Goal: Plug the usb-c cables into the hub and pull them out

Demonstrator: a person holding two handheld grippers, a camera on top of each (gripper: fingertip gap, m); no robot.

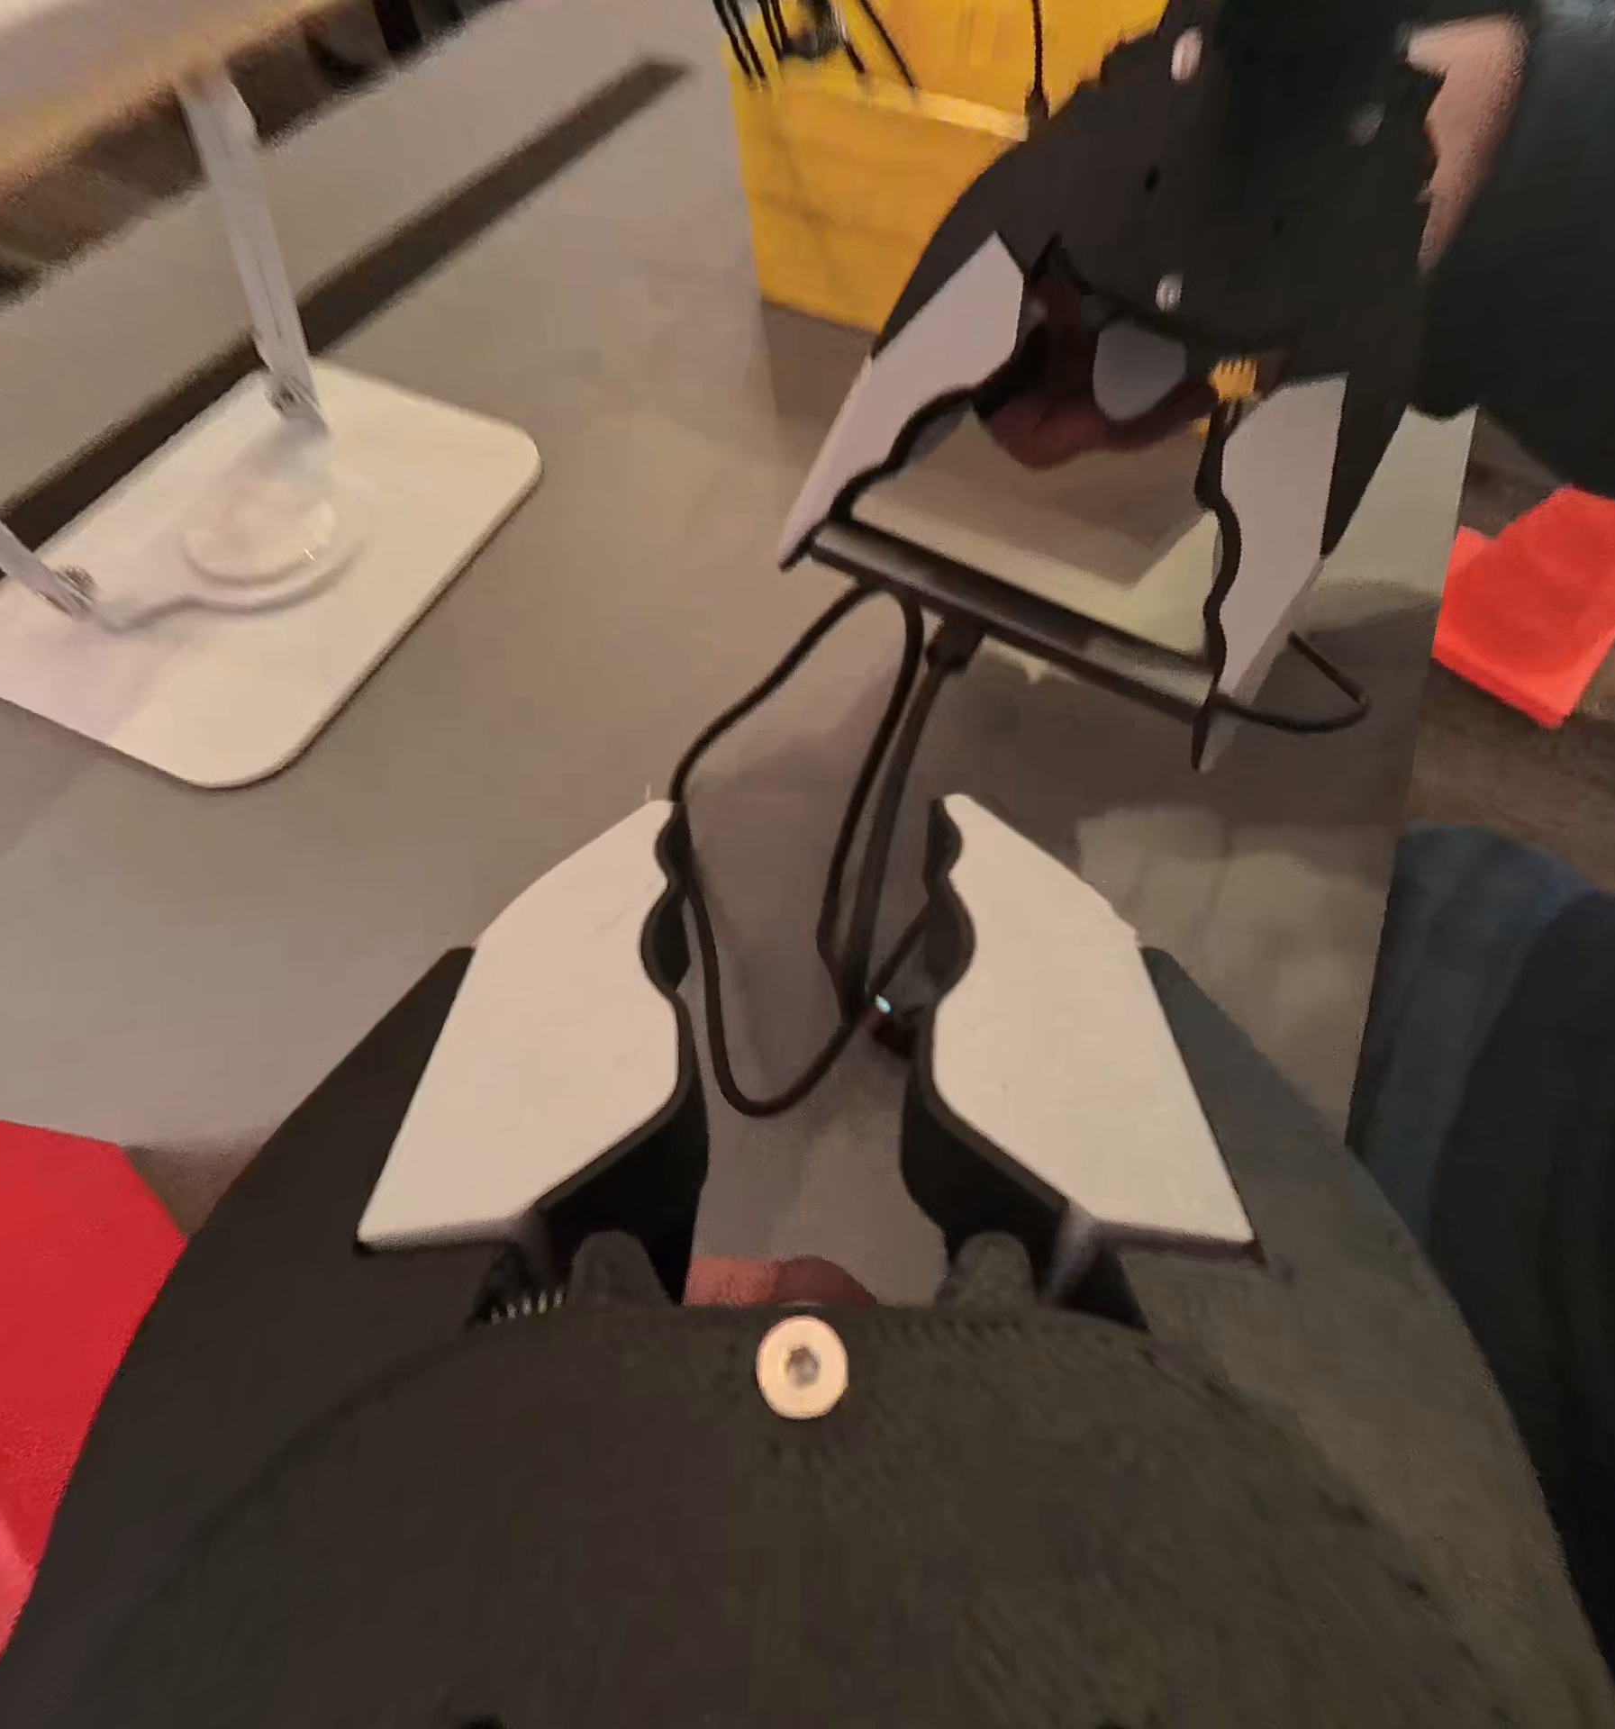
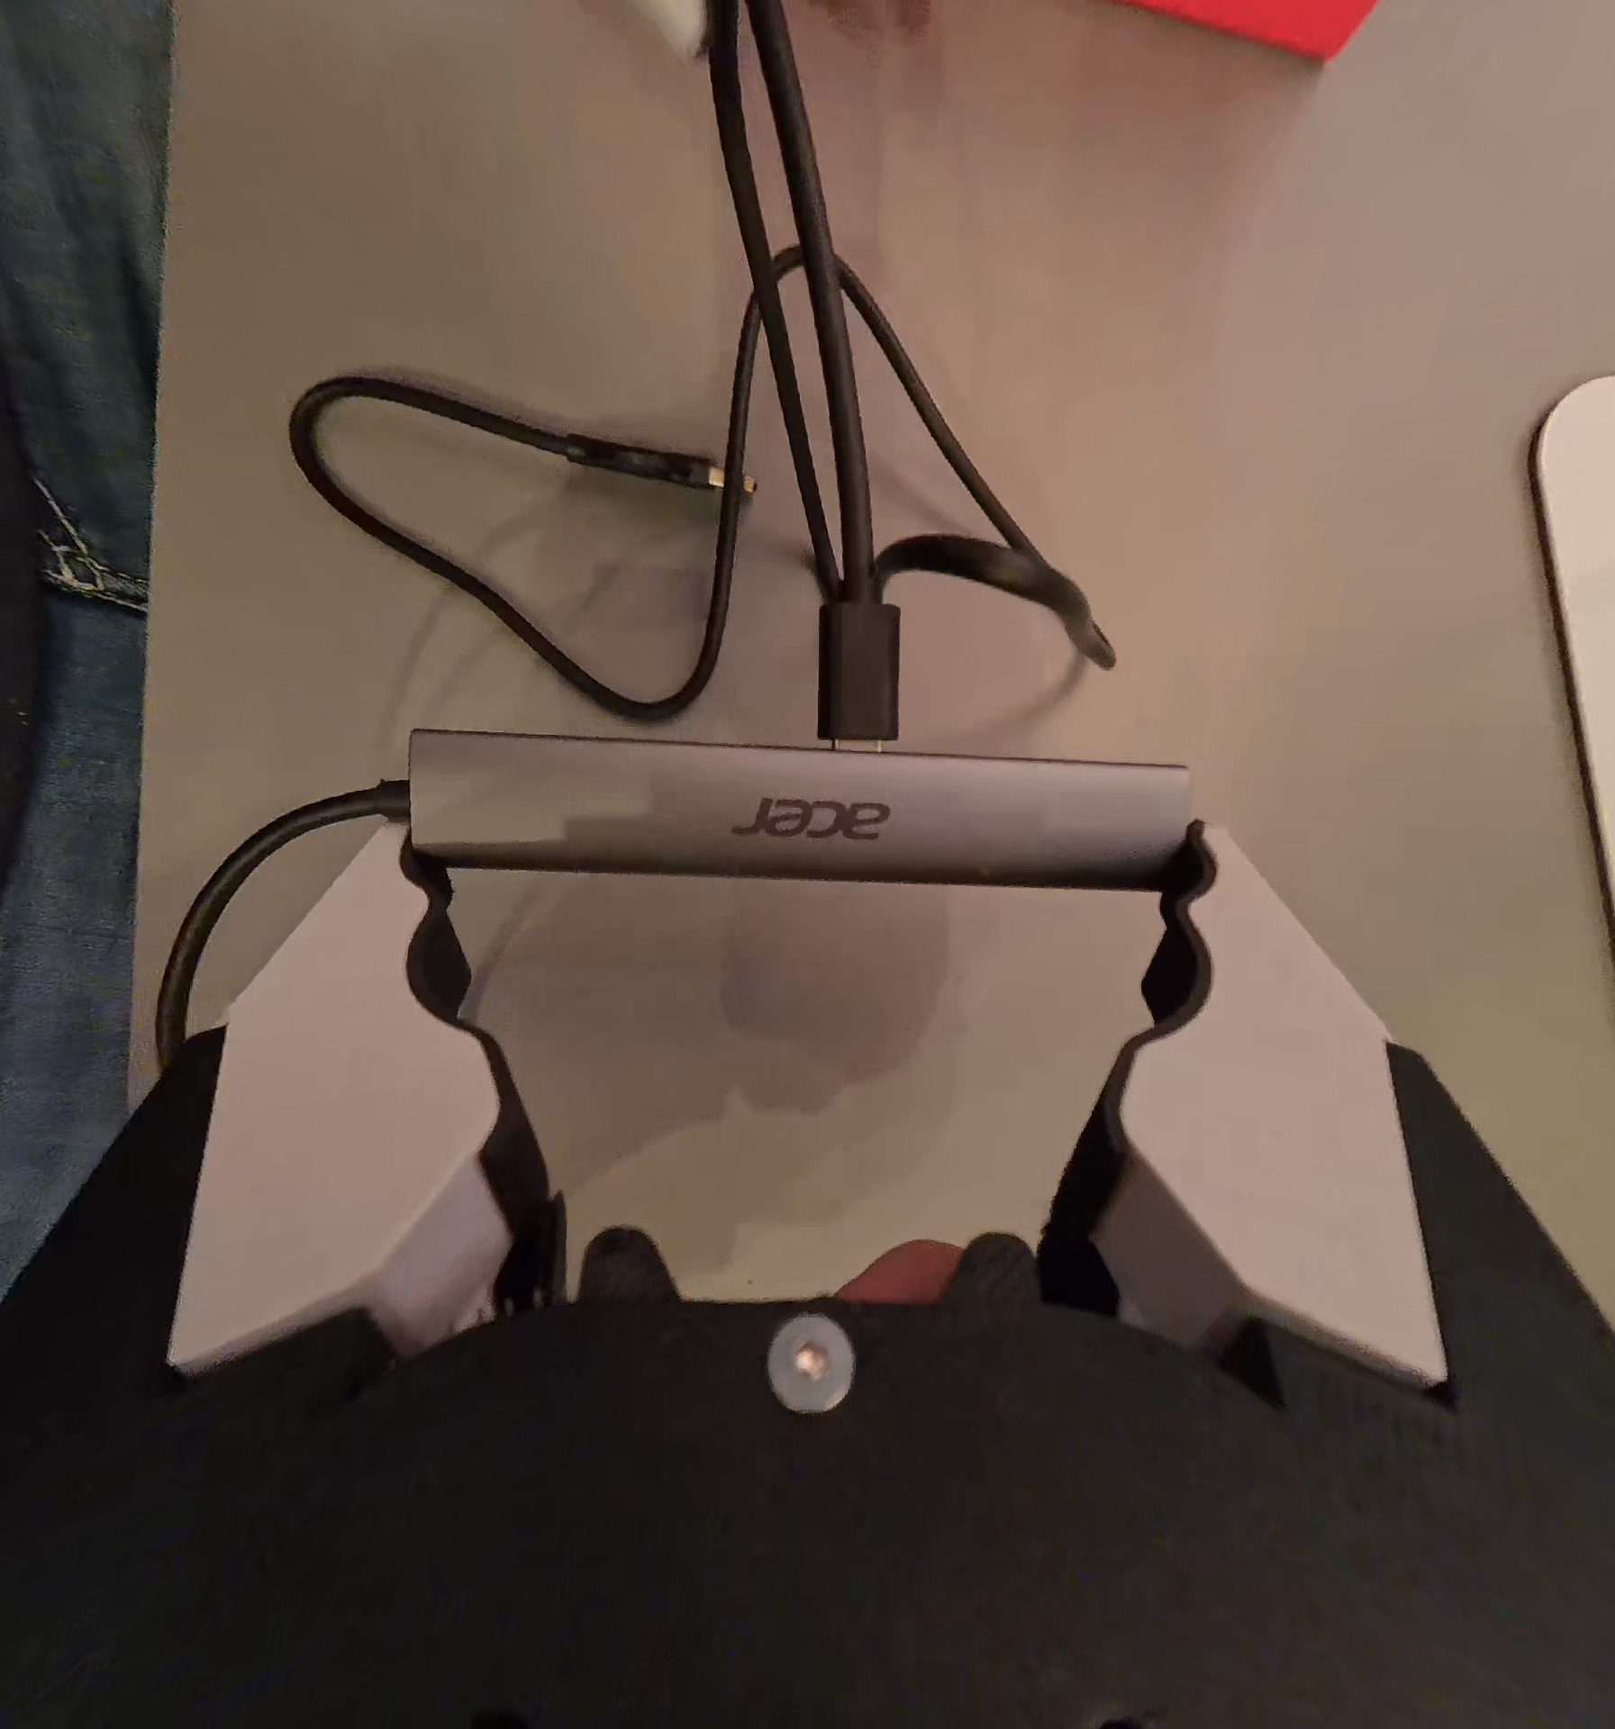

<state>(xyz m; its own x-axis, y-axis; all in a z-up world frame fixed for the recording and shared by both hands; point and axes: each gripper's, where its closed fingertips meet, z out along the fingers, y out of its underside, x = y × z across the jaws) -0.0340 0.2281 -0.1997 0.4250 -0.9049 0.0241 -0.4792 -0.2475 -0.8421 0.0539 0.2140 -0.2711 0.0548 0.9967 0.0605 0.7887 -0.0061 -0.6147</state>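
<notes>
Right gripper clamps the grey hub by its ends, above mid-surface. One usb-c plug seated in its far edge. Left gripper spread, grasping nothing, cables between its fingers. Spare plug lies loose. Step: likely extraction; next, close on the seated plug, pull straight.

**Cables crowd the near side of the hub**

In front of the flat grey metal hub, black cables loop across the grey tabletop, one plugged in, one loose plug lying apart; the white lamp base stands well off to one side; bare tabletop lies between.
</notes>
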